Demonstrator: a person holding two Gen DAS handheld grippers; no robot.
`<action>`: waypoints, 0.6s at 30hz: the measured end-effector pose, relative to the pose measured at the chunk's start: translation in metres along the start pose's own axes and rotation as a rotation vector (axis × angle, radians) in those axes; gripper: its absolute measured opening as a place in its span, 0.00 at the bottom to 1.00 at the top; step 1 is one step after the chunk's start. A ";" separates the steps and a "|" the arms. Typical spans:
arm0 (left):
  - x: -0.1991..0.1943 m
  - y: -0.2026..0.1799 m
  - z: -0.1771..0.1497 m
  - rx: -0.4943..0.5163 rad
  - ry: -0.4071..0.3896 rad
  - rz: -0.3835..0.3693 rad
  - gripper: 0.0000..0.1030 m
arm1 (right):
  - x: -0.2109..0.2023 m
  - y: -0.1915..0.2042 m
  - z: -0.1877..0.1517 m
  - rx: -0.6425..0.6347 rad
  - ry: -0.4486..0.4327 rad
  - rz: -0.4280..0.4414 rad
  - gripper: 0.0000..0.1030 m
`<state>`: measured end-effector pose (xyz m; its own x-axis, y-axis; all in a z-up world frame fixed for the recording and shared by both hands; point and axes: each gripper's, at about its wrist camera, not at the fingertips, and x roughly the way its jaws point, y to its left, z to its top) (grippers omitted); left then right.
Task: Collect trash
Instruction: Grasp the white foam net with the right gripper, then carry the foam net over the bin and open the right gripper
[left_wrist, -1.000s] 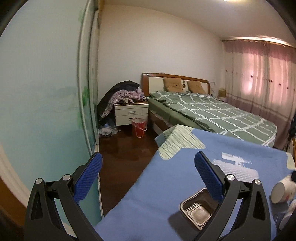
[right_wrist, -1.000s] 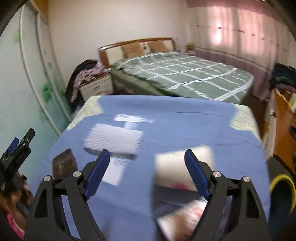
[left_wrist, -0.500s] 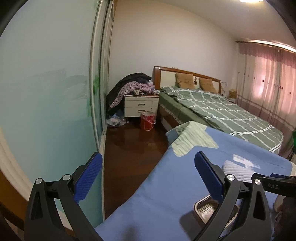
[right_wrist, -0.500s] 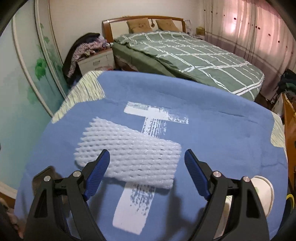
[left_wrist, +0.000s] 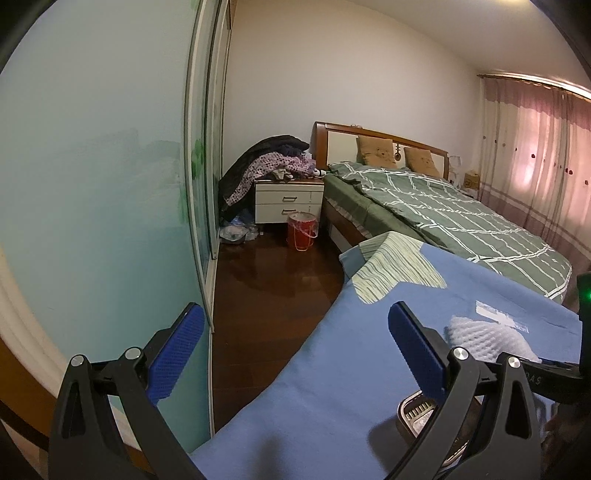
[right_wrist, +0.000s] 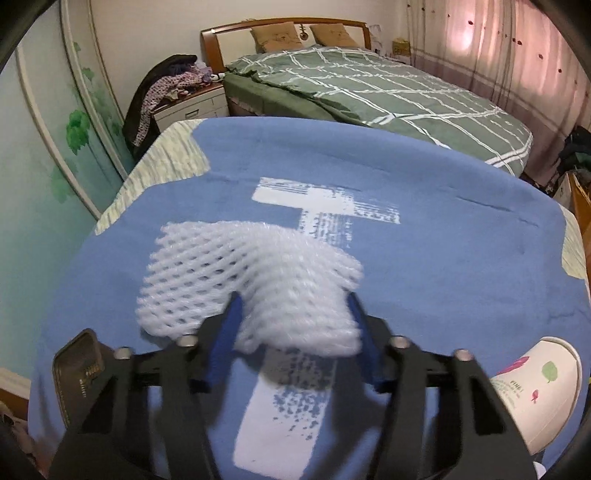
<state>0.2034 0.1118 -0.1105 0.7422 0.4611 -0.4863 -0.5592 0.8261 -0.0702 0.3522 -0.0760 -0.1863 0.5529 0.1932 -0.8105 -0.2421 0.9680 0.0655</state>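
Our right gripper (right_wrist: 293, 317) is closing on the foam net (right_wrist: 255, 280), which bunches up between its blue pads over the blue cloth (right_wrist: 443, 266) (the net's left end lies flat on the cloth). Our left gripper (left_wrist: 291, 350) hangs wide open and empty over the cloth's edge. A foil tray (left_wrist: 417, 410) sits by its right finger, a paper cup (right_wrist: 532, 391) lower right

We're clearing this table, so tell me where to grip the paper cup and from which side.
The paper cup lies tipped on its side on the blue cloth, open mouth facing the bed. Probably best to come from above and pinch across its middle, where the wall is round. It looks thin, so close gently. The right gripper, closing on the foam net, is nearest.
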 end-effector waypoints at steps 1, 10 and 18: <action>0.000 0.000 -0.001 0.001 0.001 0.000 0.95 | -0.002 0.002 -0.001 0.002 -0.003 0.010 0.35; -0.004 -0.002 -0.003 0.007 0.003 -0.002 0.95 | -0.041 0.000 0.002 0.020 -0.097 0.051 0.28; -0.006 -0.004 -0.003 0.008 -0.002 -0.001 0.95 | -0.113 -0.030 -0.015 0.072 -0.221 0.066 0.28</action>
<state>0.2000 0.1044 -0.1101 0.7439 0.4607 -0.4841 -0.5553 0.8291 -0.0642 0.2848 -0.1295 -0.1051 0.7008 0.2794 -0.6563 -0.2309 0.9594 0.1619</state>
